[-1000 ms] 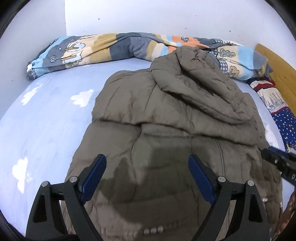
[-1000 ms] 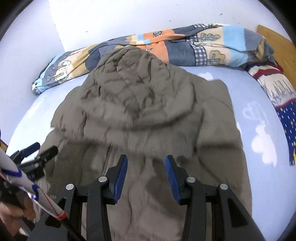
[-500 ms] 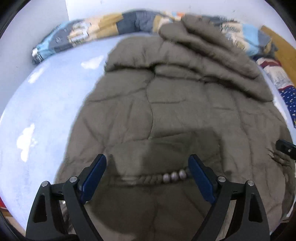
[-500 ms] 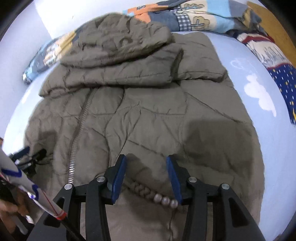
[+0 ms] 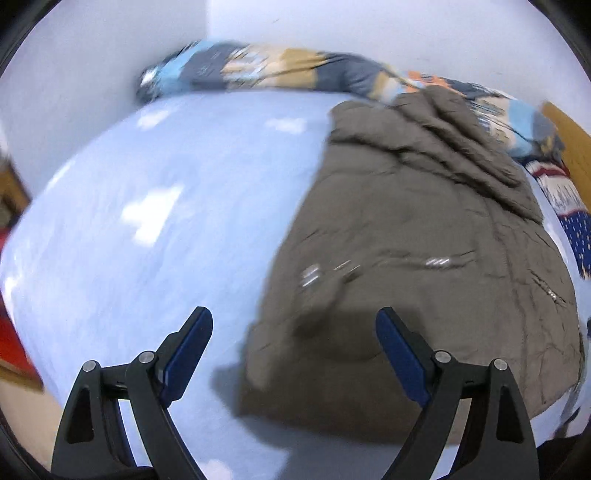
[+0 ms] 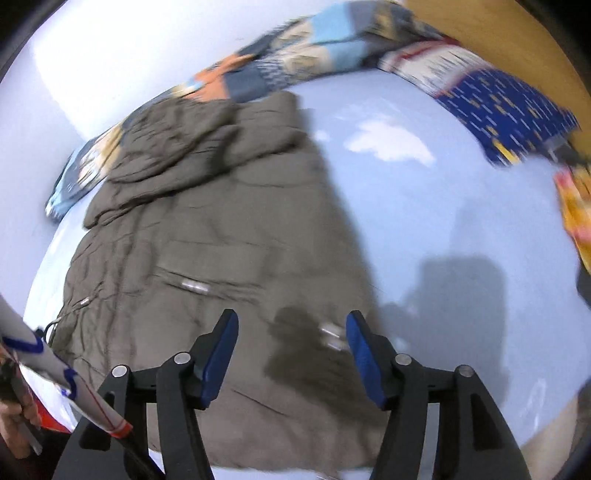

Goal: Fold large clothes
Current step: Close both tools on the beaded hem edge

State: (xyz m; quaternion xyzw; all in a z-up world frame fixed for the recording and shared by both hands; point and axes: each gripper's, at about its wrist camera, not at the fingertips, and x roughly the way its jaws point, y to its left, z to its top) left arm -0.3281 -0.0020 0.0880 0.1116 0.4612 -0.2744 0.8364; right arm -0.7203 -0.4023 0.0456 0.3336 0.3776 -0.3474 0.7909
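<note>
A large olive-brown padded jacket (image 5: pixel 417 236) lies spread flat on the light blue bed sheet (image 5: pixel 155 229), hood toward the wall. My left gripper (image 5: pixel 293 332) is open and empty, hovering over the jacket's near left corner. In the right wrist view the jacket (image 6: pixel 207 236) fills the left half. My right gripper (image 6: pixel 291 332) is open and empty above the jacket's near right hem, close to its right edge. Metal snaps (image 6: pixel 194 285) glint on the jacket front.
A rolled patchwork quilt (image 5: pixel 295 74) lies along the wall behind the jacket. A blue patterned cloth (image 6: pixel 495 99) and a wooden headboard (image 6: pixel 498 22) are at the right. An orange-yellow item (image 6: pixel 576 206) sits at the right edge. Bare sheet (image 6: pixel 443 206) spreads to the jacket's right.
Both grippers pulled back and swung outward: the left toward the jacket's left edge, the right toward its right edge. The right gripper's jaws stand wider apart. Both views are motion-blurred.
</note>
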